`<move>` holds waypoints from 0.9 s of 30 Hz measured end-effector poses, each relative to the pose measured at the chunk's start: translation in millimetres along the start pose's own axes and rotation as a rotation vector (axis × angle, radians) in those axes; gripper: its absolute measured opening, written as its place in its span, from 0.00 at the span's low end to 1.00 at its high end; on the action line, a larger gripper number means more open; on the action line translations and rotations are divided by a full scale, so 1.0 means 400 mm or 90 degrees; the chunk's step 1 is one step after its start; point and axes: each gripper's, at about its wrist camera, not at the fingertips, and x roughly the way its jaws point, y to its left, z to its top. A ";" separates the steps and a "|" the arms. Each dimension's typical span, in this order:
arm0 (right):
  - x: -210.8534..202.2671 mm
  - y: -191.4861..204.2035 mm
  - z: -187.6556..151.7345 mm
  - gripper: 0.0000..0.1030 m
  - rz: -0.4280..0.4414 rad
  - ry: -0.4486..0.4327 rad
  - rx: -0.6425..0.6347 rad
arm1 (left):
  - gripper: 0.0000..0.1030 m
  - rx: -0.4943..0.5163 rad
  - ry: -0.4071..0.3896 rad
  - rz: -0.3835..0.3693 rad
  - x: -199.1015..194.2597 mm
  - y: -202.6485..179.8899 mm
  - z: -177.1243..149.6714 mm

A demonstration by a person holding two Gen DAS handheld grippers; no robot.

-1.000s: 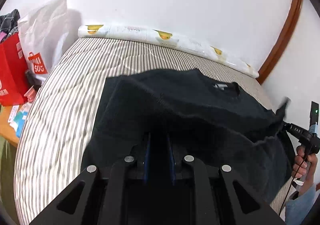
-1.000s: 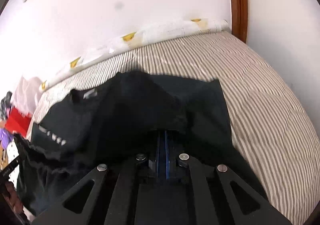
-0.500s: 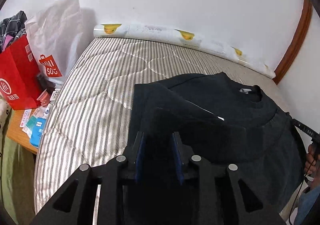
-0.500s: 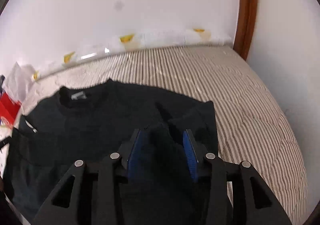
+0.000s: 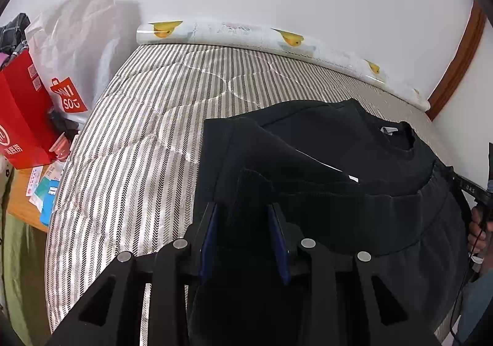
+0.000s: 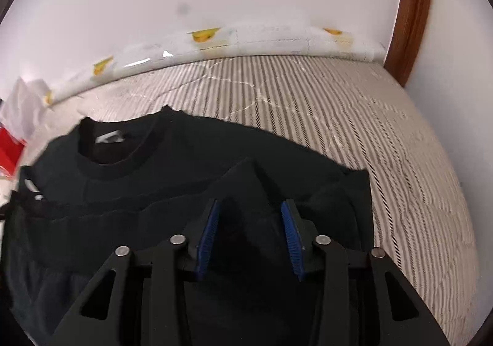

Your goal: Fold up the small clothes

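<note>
Black shirt (image 5: 354,167) lies on the striped bed (image 5: 148,136), hem folded up twd the collar (image 6: 117,158), which sits at 12 o'clock from both tools. Its long axis now runs side to side, 9 to 3.

L gripper (image 5: 245,232): jaws have just been opening; a ridge of black cloth stands between the blue pads (image 5: 208,241), but they don't look to be pressing it, so released. R gripper (image 6: 251,235): jaws opened wide, then closed back a bit; cloth peak between the pads (image 6: 291,238), gap visible each side, also released.

Each tool sits at its own end of the folded edge, L at the 9 o'clock corner, R at the 3 o'clock corner, so neither is nearer overall. Next move prob. a side fold.

Room: bare bed past 12, and at 9 of L, 3 of R. Near edge of the bed is close at 6. Bags (image 5: 40,105) at 9–10, off the mattress. Wall roll (image 5: 277,41) at 12.
</note>
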 end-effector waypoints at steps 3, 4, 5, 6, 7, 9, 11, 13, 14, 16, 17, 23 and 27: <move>-0.023 0.002 -0.002 0.17 0.019 -0.031 -0.003 | 0.11 0.012 -0.001 0.020 -0.001 -0.017 0.001; -0.035 -0.005 -0.002 0.16 0.027 -0.042 0.001 | 0.08 0.014 -0.002 0.020 -0.003 -0.021 0.002; -0.049 -0.013 -0.002 0.15 0.031 -0.056 0.006 | 0.06 0.010 -0.013 0.021 -0.012 -0.027 0.004; -0.072 -0.026 -0.004 0.15 0.038 -0.077 0.015 | 0.06 0.005 -0.025 0.020 -0.023 -0.029 0.007; -0.091 -0.038 -0.002 0.15 0.045 -0.092 0.023 | 0.06 -0.001 -0.038 0.018 -0.034 -0.031 0.012; -0.121 -0.063 0.009 0.15 0.061 -0.112 0.042 | 0.06 -0.030 -0.062 0.001 -0.054 -0.030 0.032; -0.143 -0.084 0.028 0.15 0.069 -0.128 0.058 | 0.06 -0.052 -0.082 -0.010 -0.063 -0.035 0.057; -0.149 -0.090 0.047 0.15 0.059 -0.136 0.059 | 0.06 -0.044 -0.105 0.001 -0.066 -0.053 0.081; -0.150 -0.089 0.050 0.15 0.054 -0.139 0.058 | 0.06 -0.040 -0.115 0.003 -0.064 -0.062 0.092; -0.140 -0.099 0.061 0.15 0.047 -0.137 0.061 | 0.06 -0.042 -0.122 0.002 -0.053 -0.075 0.114; -0.130 -0.106 0.064 0.15 0.049 -0.132 0.065 | 0.06 -0.044 -0.122 0.004 -0.044 -0.078 0.122; -0.026 -0.107 0.074 0.15 0.030 -0.076 0.064 | 0.06 -0.035 -0.099 0.026 0.044 -0.084 0.147; 0.037 -0.105 0.071 0.16 0.016 -0.039 0.066 | 0.06 -0.046 -0.072 0.026 0.084 -0.070 0.140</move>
